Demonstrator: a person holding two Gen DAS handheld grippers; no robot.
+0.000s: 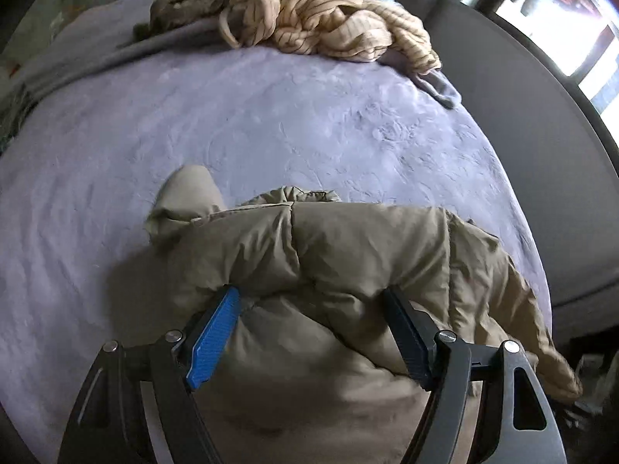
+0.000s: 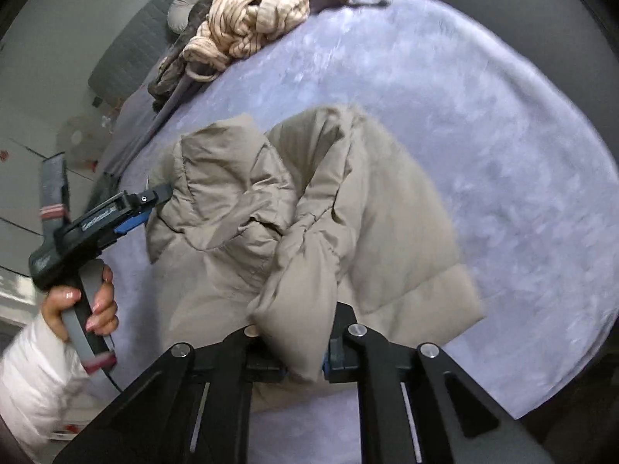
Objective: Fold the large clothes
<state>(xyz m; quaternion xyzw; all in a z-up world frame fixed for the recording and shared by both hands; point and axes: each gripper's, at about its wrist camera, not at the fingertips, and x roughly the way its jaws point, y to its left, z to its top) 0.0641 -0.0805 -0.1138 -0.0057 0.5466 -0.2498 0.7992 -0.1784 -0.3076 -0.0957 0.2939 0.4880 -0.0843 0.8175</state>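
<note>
Nearest the right wrist camera, the right hand-held gripper [image 2: 303, 363] has its jaws drawn close together, pinching a thick puffy fold of a tan padded jacket [image 2: 348, 208]. The fold stands up between the pads.

In the left wrist view, the left hand-held gripper [image 1: 309, 305] has its jaws set wide, with a fat roll of the same jacket bulging between them. The blue pad [image 1: 212, 340] and the dark pad both press into the padding, so it appears to be gripping a wide bunch. From the right wrist view this gripper meets the jacket's left edge, held by a hand [image 2: 87, 301] in a white sleeve [image 2: 35, 379].

The jacket lies crumpled on the near part of a bed [image 2: 503, 135] covered in pale lilac plush. Its long axis appears to run from near to far, with what seems to be the hood end pointing far-left; the exact layout is hard to tell in the bunching. A sleeve trails off the near right edge in the left wrist view.

At the far end lies a heap of cream striped clothes [image 1: 325, 11], well apart.

To do this step well, I judge both grips should lift together, spread apart to pull the fabric taut, then lay it flat before folding. Thick padding may slip.
</note>
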